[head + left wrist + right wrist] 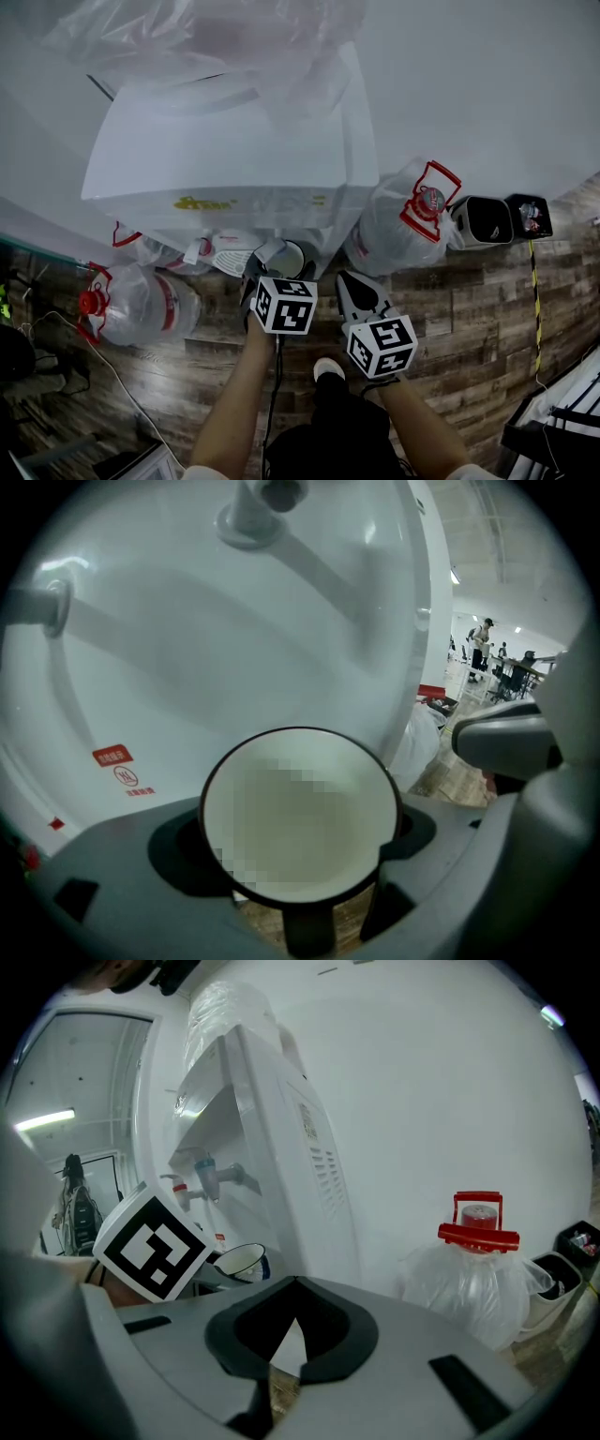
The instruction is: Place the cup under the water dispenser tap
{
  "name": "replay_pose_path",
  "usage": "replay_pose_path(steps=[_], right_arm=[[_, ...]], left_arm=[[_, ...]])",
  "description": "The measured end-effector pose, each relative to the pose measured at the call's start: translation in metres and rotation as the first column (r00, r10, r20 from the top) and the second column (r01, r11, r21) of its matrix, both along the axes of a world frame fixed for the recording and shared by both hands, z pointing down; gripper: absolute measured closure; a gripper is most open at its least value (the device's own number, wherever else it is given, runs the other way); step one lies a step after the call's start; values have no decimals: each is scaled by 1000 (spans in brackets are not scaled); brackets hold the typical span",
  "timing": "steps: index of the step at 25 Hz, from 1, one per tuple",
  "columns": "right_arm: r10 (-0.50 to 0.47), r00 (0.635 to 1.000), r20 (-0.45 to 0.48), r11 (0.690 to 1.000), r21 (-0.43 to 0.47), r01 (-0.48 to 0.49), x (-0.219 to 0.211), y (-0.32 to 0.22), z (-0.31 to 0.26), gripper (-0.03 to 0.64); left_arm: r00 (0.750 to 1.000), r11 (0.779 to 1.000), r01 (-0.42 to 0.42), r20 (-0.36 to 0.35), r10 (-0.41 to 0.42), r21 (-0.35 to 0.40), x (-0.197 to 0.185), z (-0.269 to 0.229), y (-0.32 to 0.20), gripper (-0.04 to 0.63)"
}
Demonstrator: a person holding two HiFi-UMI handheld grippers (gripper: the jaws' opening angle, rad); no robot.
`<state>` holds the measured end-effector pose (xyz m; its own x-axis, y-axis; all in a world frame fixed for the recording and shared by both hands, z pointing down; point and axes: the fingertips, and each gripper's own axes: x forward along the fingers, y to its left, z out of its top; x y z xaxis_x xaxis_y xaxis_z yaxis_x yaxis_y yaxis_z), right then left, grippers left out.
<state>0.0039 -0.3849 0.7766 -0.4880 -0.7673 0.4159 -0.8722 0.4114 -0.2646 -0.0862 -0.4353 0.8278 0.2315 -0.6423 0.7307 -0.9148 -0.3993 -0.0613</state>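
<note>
A white cup with a dark rim sits between the jaws of my left gripper, which is shut on it. It is held upright in the recess of the white water dispenser. One grey tap hangs above and behind the cup, and a second tap is off to the left. In the head view the cup is at the dispenser's front, just past the left gripper. My right gripper hangs beside it, shut and empty.
Large plastic-wrapped water bottles with red caps lie on the wooden floor, one to the left and one to the right of the dispenser. Two small bins stand by the white wall. Cables run along the left.
</note>
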Motion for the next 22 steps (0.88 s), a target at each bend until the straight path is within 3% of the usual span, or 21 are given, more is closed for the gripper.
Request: replay_pose_path(steps=[6, 22], right_arm=[[-7, 1000, 4, 1000, 0, 7, -2, 1, -3, 597], [8, 1000, 5, 999, -47, -8, 3, 9, -16, 596]], left_arm=[[999, 1000, 16, -44, -15, 18, 0, -5, 0, 138], [998, 998, 37, -59, -35, 43, -3, -35, 6, 137]])
